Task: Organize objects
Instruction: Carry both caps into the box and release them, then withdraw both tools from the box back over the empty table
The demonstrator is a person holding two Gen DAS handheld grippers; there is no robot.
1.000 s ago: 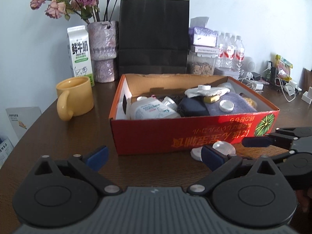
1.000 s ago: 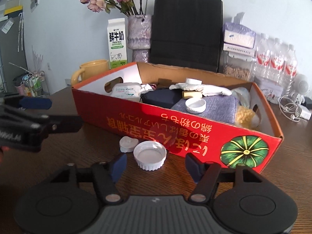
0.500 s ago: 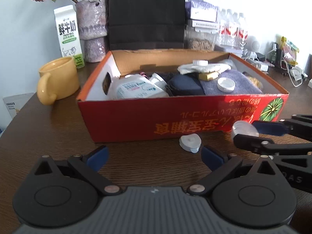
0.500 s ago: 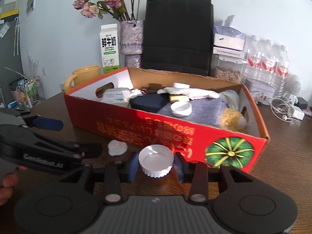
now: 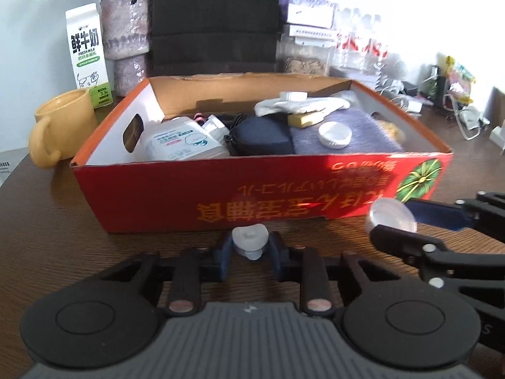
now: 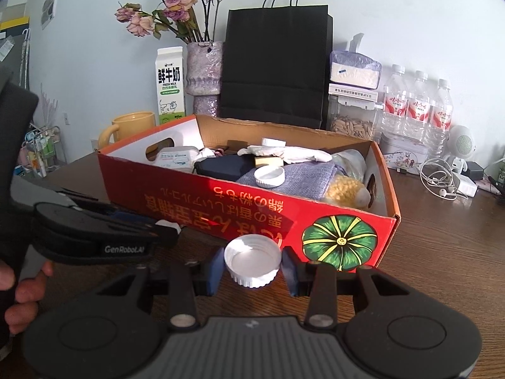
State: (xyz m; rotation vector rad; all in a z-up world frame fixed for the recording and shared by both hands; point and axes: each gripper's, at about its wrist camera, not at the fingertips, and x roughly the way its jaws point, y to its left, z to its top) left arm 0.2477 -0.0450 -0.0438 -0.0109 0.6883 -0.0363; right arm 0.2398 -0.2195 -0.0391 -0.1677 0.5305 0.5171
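Since a second ago, our left gripper (image 5: pixel 250 254) has moved in on the small white heart-shaped cap (image 5: pixel 250 242) lying on the brown table (image 5: pixel 47 221) in front of the red cardboard box (image 5: pixel 252 186); its jaws, wide apart back then, are closing now, with the cap between the blue pads. We cannot tell whether the pads press on it yet. Our right gripper (image 6: pixel 252 268), open around the round white lid (image 6: pixel 252 263) a second ago, now pinches that lid and holds it just clear of the table, near the box's green pumpkin print. Another white lid (image 6: pixel 269 177) rests on the folded purple cloth (image 6: pixel 303 177) inside the box.
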